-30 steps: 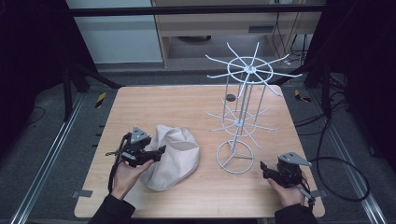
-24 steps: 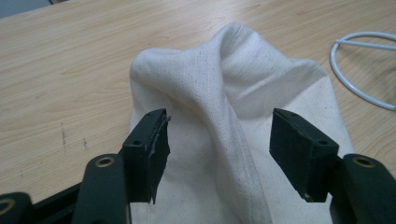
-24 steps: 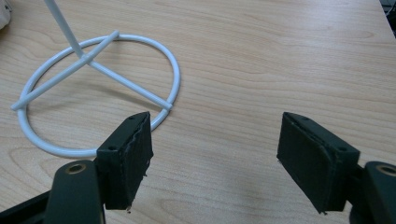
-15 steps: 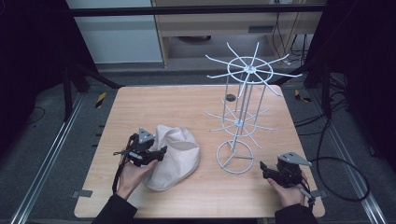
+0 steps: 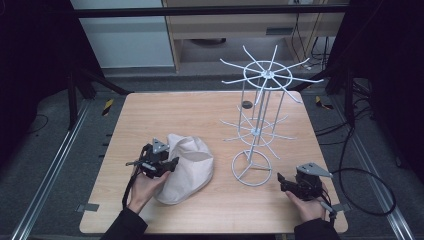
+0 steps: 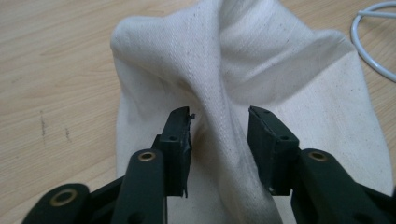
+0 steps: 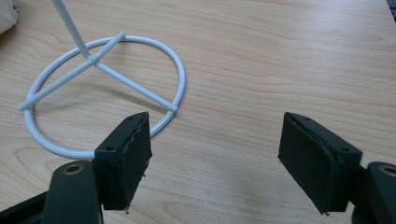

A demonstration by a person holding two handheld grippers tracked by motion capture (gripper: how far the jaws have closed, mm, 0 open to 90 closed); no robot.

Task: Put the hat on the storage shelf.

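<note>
Two grippers work over a pale wooden table (image 5: 150,107) with squared edges, its grain running left to right. The left gripper (image 6: 219,135) sits at the near left, over the left side of a cream cloth hat (image 5: 190,167) that lies slumped there. A raised ridge of its woven, slightly speckled fabric stands between the jaws, which have just been closing around it; the pads look about to meet the fold, but a firm pinch cannot be told. The hat is soft and rumpled, its lower edge close to the near table edge.

Just right of the hat stands a white wire rack (image 5: 260,125), its thin rods round and glossy: a ring base with crossed spokes, an upright stem, and two tiers of radiating hooks. A small dark disc (image 5: 246,104) lies on the table behind it.

The right gripper (image 7: 215,149) rests at the near right, jaws spread wide and empty, just beside the ring base. Bare tabletop stretches across the far left and along the right edge.
</note>
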